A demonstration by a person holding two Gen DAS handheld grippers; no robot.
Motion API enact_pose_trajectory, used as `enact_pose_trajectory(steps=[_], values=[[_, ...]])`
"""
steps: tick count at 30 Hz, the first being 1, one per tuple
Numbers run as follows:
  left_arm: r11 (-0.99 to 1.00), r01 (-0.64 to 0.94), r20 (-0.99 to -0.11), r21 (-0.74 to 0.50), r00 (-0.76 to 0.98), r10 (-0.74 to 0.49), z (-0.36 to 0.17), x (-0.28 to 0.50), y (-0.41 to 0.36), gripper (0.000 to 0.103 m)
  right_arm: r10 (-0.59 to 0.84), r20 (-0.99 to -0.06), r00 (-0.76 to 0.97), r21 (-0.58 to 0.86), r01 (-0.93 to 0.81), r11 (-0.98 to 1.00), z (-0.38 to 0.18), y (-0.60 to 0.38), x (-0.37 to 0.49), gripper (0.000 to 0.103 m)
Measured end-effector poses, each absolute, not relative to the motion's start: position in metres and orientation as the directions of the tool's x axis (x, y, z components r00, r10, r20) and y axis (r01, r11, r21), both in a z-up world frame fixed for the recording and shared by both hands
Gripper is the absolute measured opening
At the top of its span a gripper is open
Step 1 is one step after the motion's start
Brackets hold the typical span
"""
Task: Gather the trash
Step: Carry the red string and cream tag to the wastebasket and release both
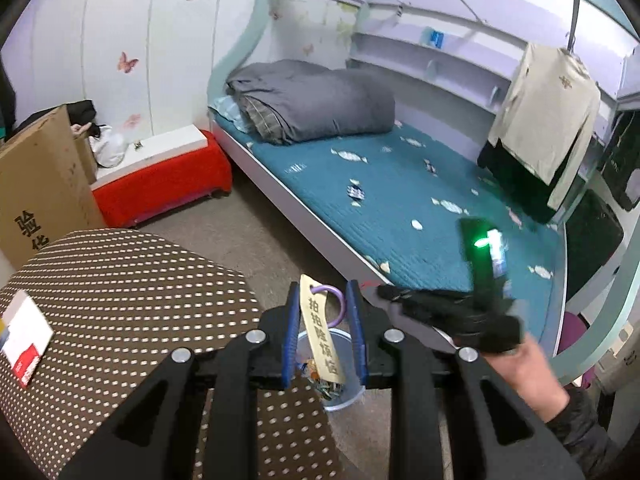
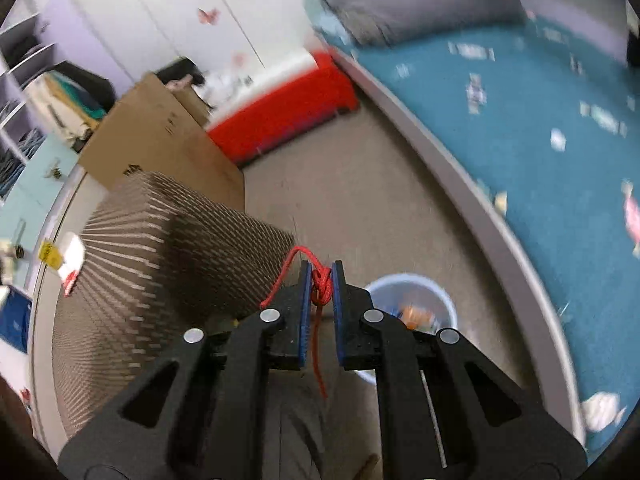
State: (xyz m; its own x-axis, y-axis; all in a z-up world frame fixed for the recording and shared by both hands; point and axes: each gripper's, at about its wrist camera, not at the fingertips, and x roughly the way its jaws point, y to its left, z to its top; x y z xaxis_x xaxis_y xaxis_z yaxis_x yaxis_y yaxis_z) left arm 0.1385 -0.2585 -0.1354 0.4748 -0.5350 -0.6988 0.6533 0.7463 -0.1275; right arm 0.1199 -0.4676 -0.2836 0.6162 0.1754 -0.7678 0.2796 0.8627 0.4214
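Trash is held in both tools: a paper tag pinched by the left tool, a red string clamped by the right tool. Released short of the bin on the floor, either could be dropped beside its rim.

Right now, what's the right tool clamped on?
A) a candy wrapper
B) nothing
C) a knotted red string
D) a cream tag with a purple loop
C: the right tool is shut on a knotted red string, its loose end hanging down between the blue pads; the cream tag is in the left tool.
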Motion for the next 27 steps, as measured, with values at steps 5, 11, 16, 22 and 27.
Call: enact_pose_trajectory(steps=[5, 11, 16, 22, 27], values=[[0.734, 0.669, -0.748, -0.119, 0.426, -0.509, -0.163, 0.151, -0.291, 0.022, 0.235, -0.815, 0.530, 0.463, 0.351, 0.814, -0.339, -0.480, 0.140, 0.046], [0.711, 0.696, -0.810, -0.106, 0.354, -0.467, -0.202, 0.165, -0.328, 0.022, 0.201, -0.795, 0.572, 0.502, 0.434, 0.748, -0.339, -0.511, 0.117, 0.080], [0.694, 0.710, -0.844, -0.116, 0.298, -0.446, -0.231, 0.175, -0.354, 0.022, 0.140, -0.763, 0.631, 0.509, 0.452, 0.733, -0.312, -0.535, 0.091, 0.085], [0.695, 0.711, -0.868, -0.106, 0.274, -0.413, -0.251, 0.189, -0.374, 0.071, 0.097, -0.726, 0.681, 0.521, 0.452, 0.724, -0.287, -0.547, 0.072, 0.091], [0.724, 0.684, -0.840, -0.090, 0.338, -0.424, -0.236, 0.186, -0.360, 0.094, 0.079, -0.730, 0.678, 0.516, 0.473, 0.714, -0.287, -0.542, 0.068, 0.096]])
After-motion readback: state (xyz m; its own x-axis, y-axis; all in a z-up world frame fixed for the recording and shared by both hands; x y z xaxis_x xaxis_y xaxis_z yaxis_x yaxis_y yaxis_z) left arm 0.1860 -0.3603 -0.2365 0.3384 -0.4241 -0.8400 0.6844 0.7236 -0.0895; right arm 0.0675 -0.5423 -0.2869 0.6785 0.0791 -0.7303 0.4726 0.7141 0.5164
